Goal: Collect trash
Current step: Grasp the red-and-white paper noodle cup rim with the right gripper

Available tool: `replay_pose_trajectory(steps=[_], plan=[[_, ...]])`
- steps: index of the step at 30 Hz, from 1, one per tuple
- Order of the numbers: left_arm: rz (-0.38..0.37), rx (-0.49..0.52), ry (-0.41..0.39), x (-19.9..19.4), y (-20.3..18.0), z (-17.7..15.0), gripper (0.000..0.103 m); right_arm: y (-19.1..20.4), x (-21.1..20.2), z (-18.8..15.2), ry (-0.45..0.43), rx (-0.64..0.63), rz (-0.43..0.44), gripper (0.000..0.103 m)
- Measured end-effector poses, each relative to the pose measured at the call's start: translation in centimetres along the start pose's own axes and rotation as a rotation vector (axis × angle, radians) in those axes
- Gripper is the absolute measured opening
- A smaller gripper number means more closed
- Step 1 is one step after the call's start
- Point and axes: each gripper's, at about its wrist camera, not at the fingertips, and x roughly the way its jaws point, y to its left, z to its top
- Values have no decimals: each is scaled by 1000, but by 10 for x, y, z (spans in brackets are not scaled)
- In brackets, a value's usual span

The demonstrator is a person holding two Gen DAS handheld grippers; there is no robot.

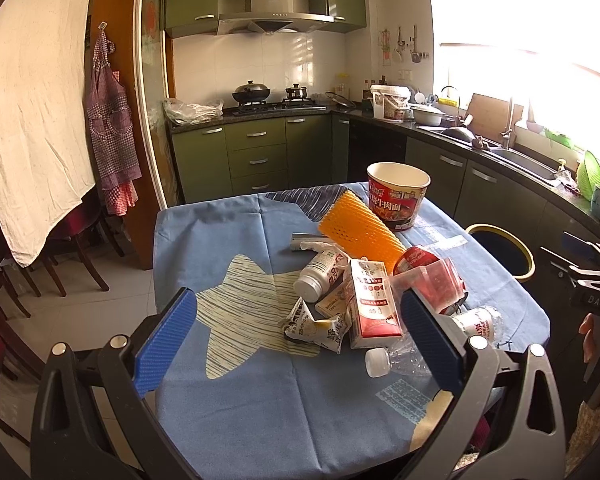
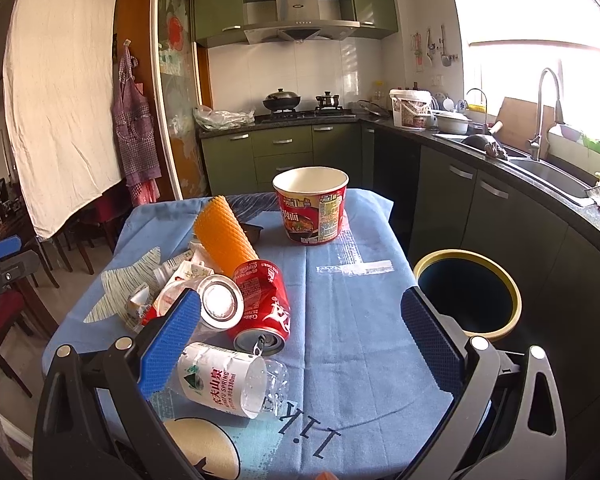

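Two grippers, left and right, hover with jaws spread and empty over a blue-clothed table in a green-cabinet kitchen. Trash sits piled mid-table, a noodle cup near the far edge. A bin stands beside the table's right edge.

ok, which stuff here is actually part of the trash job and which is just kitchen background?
Job:
- noodle cup
- orange foam net
- red soda can
- water bottle
- milk carton
- white pill bottle
- crumpled wrapper
- bin

Background:
- wok
- white bucket
- apron
- faucet
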Motion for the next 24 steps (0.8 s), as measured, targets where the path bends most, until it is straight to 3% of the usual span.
replay_pose_trajectory(steps=[6,11,19,24], plan=[[45,6,27,42,3,27,97,-19,36,31,108,-15,10,99],[85,-9,-1,80,14,54,97,-43,83,73,201,10,33,99],[81,-105,-74,158,40,98,97,-76,167,145,178,86,55,99],[91,-127,-73,193,45,97,97,-94,241,170,335,134,61,94]])
